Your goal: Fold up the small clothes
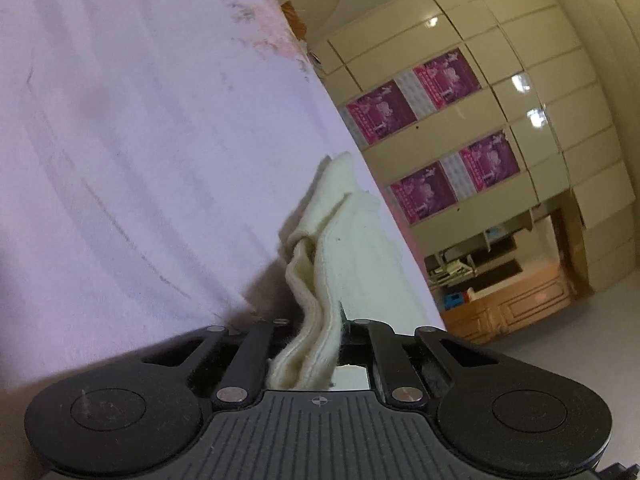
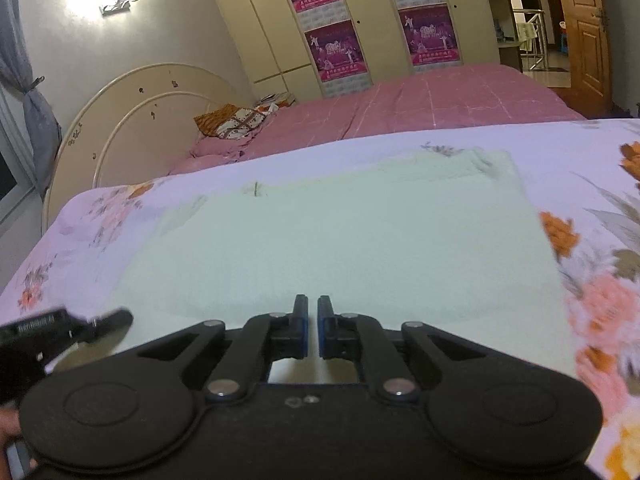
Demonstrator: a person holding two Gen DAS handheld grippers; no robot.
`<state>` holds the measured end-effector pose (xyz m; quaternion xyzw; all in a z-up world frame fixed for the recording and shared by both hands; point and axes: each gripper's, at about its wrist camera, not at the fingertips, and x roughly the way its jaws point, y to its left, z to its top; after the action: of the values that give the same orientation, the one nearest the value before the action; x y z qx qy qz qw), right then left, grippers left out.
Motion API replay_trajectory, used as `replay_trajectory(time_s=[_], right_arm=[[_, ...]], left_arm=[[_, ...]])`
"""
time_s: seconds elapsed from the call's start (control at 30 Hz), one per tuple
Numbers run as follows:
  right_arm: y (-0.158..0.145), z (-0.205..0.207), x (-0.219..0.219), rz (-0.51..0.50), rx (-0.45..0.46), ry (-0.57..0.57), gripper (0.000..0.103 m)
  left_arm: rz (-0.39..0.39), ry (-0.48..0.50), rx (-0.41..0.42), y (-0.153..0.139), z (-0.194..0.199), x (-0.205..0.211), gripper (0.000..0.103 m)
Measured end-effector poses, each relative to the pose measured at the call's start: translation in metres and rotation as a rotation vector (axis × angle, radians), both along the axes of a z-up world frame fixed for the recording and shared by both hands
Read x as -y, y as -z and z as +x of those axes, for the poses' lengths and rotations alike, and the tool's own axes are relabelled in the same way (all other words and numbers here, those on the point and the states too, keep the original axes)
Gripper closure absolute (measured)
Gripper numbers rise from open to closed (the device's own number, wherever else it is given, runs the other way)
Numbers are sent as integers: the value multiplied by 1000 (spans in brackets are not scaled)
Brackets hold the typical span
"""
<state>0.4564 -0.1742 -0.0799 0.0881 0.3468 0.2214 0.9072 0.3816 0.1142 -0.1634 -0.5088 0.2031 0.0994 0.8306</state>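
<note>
I have the left gripper [image 1: 320, 320] with its fingers pinching a bunched edge of a cream cloth [image 1: 336, 232]; the fabric runs up between them and trails forward to the rim of the pale sheet [image 1: 140, 140] it lies on. In the right wrist view a pale green cloth [image 2: 340, 240] lies spread flat on the floral sheet [image 2: 592, 208] of the bed, its edges fairly square, and the right gripper [image 2: 313, 328] hangs over its near edge with fingers pressed almost together and nothing between them. I cannot tell whether these two are the same cloth seen in different light. The other tool shows blurred at the left edge of that view. As I judge it, the fold is only starting: the cloth is laid out and one side is gripped, but I see no finished crease and no stack of done pieces. Left to do, I think: get a right-hand hold, carry the edge over, flatten it. No basket, box or other container shows in either view, so I can say nothing of where folded clothes would go.
</note>
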Motion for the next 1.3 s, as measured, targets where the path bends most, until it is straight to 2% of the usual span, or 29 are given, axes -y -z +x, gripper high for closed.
replay_trajectory(time_s=[0.1,0.2,0.23,0.33,0.47,0.6,0.7,0.8,1.0,1.1,1.17,1.2,1.23,1.27,1.3], right_arm=[[-4,4,-7,9,21,-11,97],[3,6,-18,-27,23,-41,98],[11,12,-23,-79,-9,-36,100],[14,14,-24,-87,-10,-33,103],[15,11,-23,-82,-5,-29,103],[15,12,-19,-64,-17,-23,103],[12,20,-12,-4,-51,-9,103],[5,19,18,143,-76,40,94],[-4,10,100,377,-100,196,94],[-4,2,138,455,-109,251,94],[-4,-5,156,459,-113,273,93],[-4,-8,163,450,-114,280,91],[-3,-12,169,447,-117,282,88],[-1,-14,173,447,-124,283,86],[1,-16,177,449,-131,283,81]], left_arm=[[2,-16,47,-3,-1,5,95],[25,-15,-24,4,12,7,96],[16,-14,-21,6,15,5,96],[54,13,-20,-4,19,3,96],[126,62,18,-29,23,7,96],[239,160,37,-68,35,21,96],[348,258,44,-101,46,36,96],[469,362,47,-132,65,61,96],[597,561,34,-163,105,119,95],[601,637,1,-161,116,152,95],[588,727,-23,-150,121,179,95],[587,776,-44,-145,111,193,95],[605,821,-64,-143,110,205,92],[633,860,-53,-148,103,212,76],[640,881,-8,-154,92,210,66]])
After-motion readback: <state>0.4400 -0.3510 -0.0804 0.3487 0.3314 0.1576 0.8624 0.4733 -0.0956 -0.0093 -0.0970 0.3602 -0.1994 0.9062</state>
